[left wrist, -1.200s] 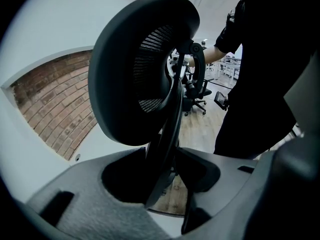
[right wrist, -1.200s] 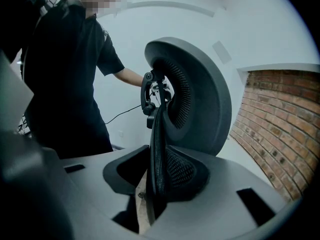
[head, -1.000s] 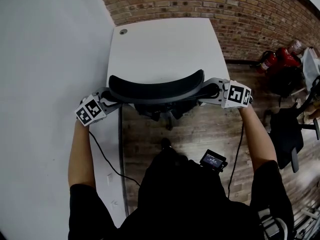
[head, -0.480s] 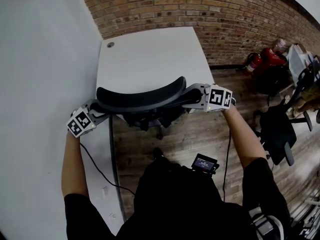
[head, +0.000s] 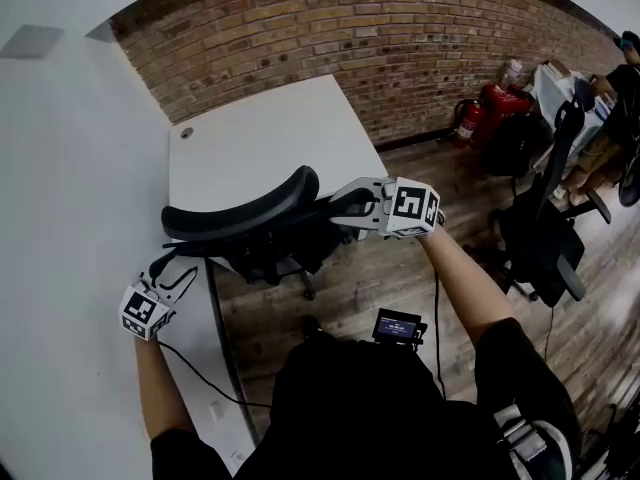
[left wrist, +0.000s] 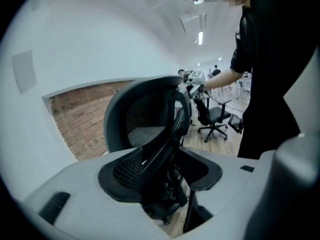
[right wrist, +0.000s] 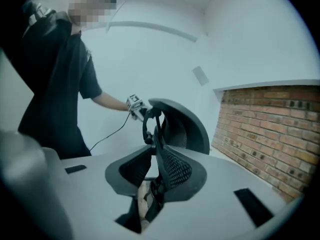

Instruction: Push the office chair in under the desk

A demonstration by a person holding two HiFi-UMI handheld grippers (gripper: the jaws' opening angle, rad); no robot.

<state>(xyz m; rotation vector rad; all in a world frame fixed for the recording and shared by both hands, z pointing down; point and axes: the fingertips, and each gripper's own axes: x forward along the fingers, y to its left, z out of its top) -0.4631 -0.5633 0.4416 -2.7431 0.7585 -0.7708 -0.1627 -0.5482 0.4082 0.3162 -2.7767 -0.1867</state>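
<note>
The black office chair (head: 240, 216) stands with its seat under the white desk (head: 260, 138), and only its curved backrest shows in the head view. My right gripper (head: 340, 208) is shut on the backrest's right end; its jaws have just been closing, and the mesh edge (right wrist: 175, 124) runs between them at the right gripper (right wrist: 155, 171). My left gripper (head: 172, 266) hangs just below the backrest's left end, open. Its jaws have just been opening. In the left gripper view the backrest edge (left wrist: 145, 119) still lines up between the jaws of the left gripper (left wrist: 160, 169).
A white wall (head: 60, 168) runs along the desk's left side and a brick wall (head: 400, 38) behind it. Red fire extinguishers (head: 490, 108) and another black office chair (head: 535, 238) stand on the wooden floor (head: 390, 268) to the right. A cable (head: 200, 368) trails from the left gripper.
My left gripper has let go of the backrest's left end and drawn back towards me. The right gripper stays on the right end. The head view has swung to the right.
</note>
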